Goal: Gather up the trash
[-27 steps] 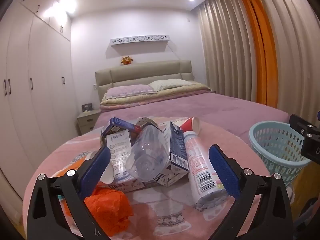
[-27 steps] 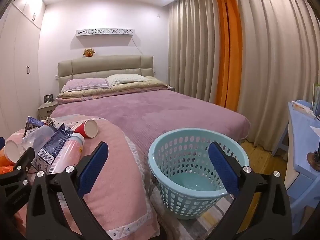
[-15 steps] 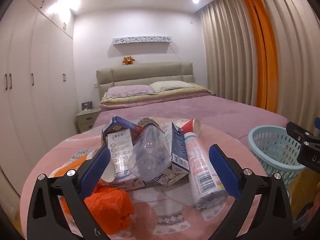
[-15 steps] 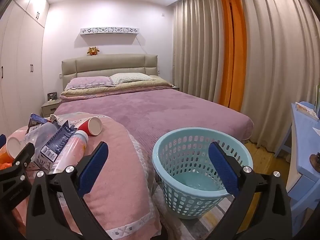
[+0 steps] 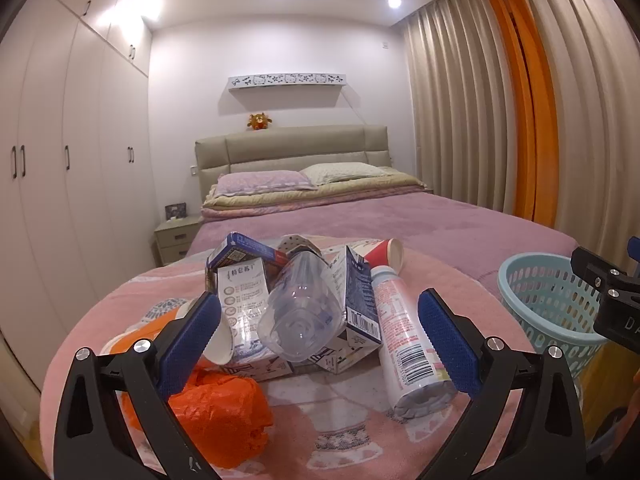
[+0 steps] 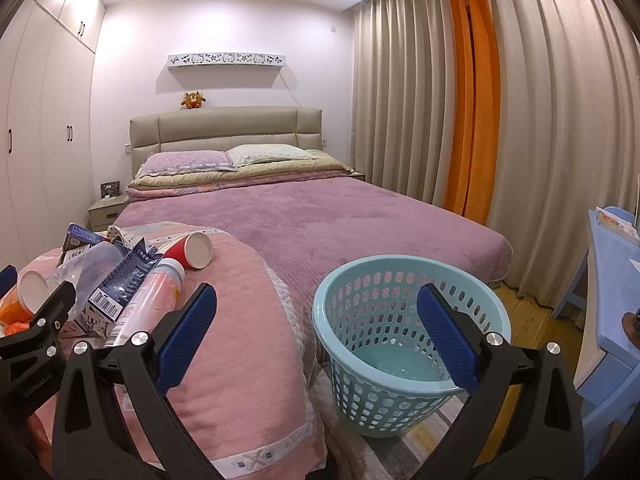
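Note:
A pile of trash lies on a pink-covered round table (image 5: 352,440): a clear plastic bottle (image 5: 300,312), blue-and-white cartons (image 5: 360,300), a pink-labelled bottle (image 5: 404,336), a red paper cup (image 5: 384,252), a white cup (image 5: 218,344) and a crumpled orange bag (image 5: 216,412). My left gripper (image 5: 320,340) is open and empty, just in front of the pile. My right gripper (image 6: 316,336) is open and empty, above the rim of an empty light-blue basket (image 6: 400,320) on the floor right of the table. The basket also shows in the left wrist view (image 5: 548,300).
A bed with a purple cover (image 6: 320,220) stands behind the table. White wardrobes (image 5: 60,160) line the left wall and a nightstand (image 5: 176,236) sits beside the bed. Curtains (image 6: 520,120) hang at the right. A blue desk (image 6: 612,280) is at the far right.
Both views have shifted slightly; the trash pile sits a little higher and nearer in the left view. Both grippers stay open and empty.

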`<action>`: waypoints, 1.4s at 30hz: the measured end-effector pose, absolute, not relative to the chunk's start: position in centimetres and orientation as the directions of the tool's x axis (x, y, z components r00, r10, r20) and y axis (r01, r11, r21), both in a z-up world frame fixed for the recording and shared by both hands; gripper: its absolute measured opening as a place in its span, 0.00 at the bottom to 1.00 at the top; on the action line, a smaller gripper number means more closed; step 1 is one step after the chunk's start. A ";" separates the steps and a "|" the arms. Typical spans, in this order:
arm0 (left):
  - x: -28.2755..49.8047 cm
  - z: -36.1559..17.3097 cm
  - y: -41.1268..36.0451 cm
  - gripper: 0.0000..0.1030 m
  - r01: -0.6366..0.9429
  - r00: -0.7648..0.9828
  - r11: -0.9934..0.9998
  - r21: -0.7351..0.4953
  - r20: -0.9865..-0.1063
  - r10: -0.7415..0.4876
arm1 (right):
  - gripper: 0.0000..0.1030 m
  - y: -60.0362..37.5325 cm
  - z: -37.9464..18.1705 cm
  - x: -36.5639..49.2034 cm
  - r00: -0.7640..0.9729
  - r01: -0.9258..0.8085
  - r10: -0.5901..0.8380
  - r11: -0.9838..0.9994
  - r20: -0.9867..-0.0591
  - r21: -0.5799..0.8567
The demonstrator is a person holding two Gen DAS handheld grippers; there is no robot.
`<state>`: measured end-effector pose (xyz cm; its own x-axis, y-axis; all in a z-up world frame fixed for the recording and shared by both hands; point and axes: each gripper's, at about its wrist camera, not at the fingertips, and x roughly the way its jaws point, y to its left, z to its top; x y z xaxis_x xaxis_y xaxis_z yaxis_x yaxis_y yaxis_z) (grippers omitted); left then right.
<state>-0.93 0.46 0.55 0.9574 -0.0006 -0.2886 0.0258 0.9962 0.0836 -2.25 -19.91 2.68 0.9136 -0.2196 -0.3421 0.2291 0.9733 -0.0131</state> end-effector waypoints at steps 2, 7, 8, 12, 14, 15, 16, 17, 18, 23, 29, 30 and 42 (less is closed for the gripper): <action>-1.0 0.5 0.5 0.93 0.026 0.958 0.996 0.084 -0.288 0.000 | 0.93 -19.8 2.6 -2.3 0.913 0.230 -0.221 0.973 -0.343 -0.016; -1.0 0.5 0.5 0.93 0.026 0.958 0.996 0.084 -0.287 -0.001 | 0.93 -19.8 2.6 -2.2 0.912 0.229 -0.220 0.973 -0.345 -0.017; -0.9 0.5 0.5 0.93 0.026 0.958 0.996 0.084 -0.287 -0.001 | 0.93 -19.8 2.6 -2.2 0.912 0.228 -0.219 0.974 -0.346 -0.016; -0.9 0.5 0.5 0.93 0.026 0.958 0.996 0.084 -0.287 -0.001 | 0.93 -20.0 2.4 -2.1 0.910 0.225 -0.214 0.974 -0.356 -0.011; -1.0 0.5 0.5 0.93 0.030 0.957 0.996 0.084 -0.289 -0.005 | 0.93 -20.1 2.2 -2.0 0.908 0.227 -0.215 0.974 -0.360 -0.009; -1.0 0.5 0.5 0.93 0.031 0.957 0.996 0.083 -0.289 -0.006 | 0.93 -20.0 2.2 -2.0 0.907 0.226 -0.214 0.974 -0.362 -0.009; -1.0 0.5 0.5 0.93 0.031 0.957 0.996 0.084 -0.289 -0.006 | 0.93 -20.1 2.2 -2.0 0.907 0.225 -0.212 0.974 -0.363 -0.009; -1.0 0.5 0.5 0.93 0.031 0.958 0.996 0.084 -0.288 -0.005 | 0.93 -20.1 2.2 -2.0 0.907 0.223 -0.211 0.975 -0.364 -0.007; -1.0 0.5 0.5 0.93 0.030 0.957 0.996 0.083 -0.288 -0.005 | 0.93 -20.1 2.1 -2.0 0.908 0.223 -0.210 0.975 -0.363 -0.006; -1.0 0.5 0.5 0.93 0.030 0.957 0.996 0.083 -0.290 -0.005 | 0.93 -20.4 2.1 -1.9 0.905 0.226 -0.209 0.974 -0.369 0.000; -0.9 0.5 0.7 0.93 0.028 0.957 0.997 0.078 -0.291 -0.004 | 0.93 -20.5 2.0 -1.9 0.904 0.226 -0.209 0.974 -0.373 0.003; -0.9 0.4 0.7 0.93 0.029 0.957 0.997 0.078 -0.290 -0.005 | 0.93 -20.5 1.9 -1.8 0.904 0.226 -0.209 0.974 -0.374 0.002; -0.8 0.4 0.7 0.93 0.029 0.957 0.997 0.078 -0.290 -0.005 | 0.93 -20.2 1.7 -1.7 0.902 0.224 -0.208 0.975 -0.379 -0.004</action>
